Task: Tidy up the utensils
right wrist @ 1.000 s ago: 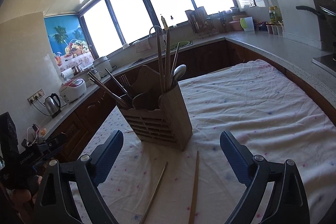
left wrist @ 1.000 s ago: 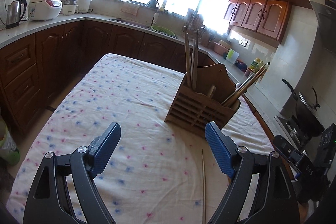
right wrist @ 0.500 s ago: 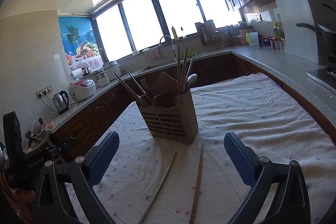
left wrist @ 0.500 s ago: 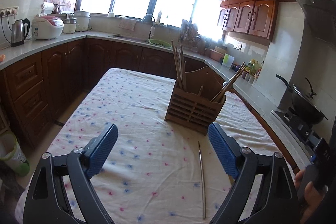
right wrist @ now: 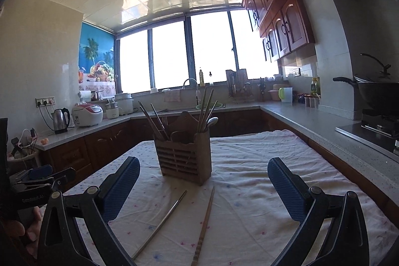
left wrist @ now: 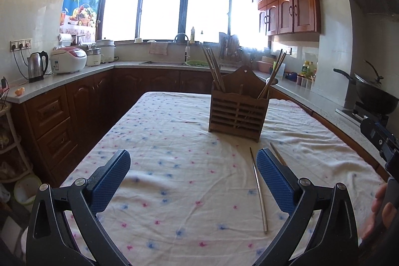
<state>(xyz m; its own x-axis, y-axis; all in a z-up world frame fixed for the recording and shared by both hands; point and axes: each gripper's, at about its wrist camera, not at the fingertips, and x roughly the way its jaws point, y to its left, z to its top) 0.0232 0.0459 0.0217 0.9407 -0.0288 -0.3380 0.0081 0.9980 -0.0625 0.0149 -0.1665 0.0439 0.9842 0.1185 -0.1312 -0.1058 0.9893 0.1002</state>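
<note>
A slatted wooden utensil holder [left wrist: 237, 114] [right wrist: 184, 158] stands upright on the flowered tablecloth [left wrist: 162, 141], with chopsticks and a spoon sticking out of it. In front of it two loose chopsticks lie on the cloth: a metal one [left wrist: 259, 191] [right wrist: 162, 218] and a wooden one [left wrist: 276, 156] [right wrist: 205, 216], the latter partly hidden behind a finger in the left wrist view. My left gripper [left wrist: 193, 156] hovers over the cloth short of the holder, jaws opening, nothing between them. My right gripper [right wrist: 204, 163] faces the holder, open and empty.
Brown cabinets and a grey counter [left wrist: 74, 74] run around the table. A kettle [left wrist: 37, 65] and a rice cooker [left wrist: 68, 60] sit at the left, a sink [right wrist: 199, 105] under the window, a black wok [left wrist: 374, 94] on the stove at the right.
Both grippers have drawn back from the holder, which now looks smaller and farther off. Both views have rolled to level. The loose chopsticks show more fully.
</note>
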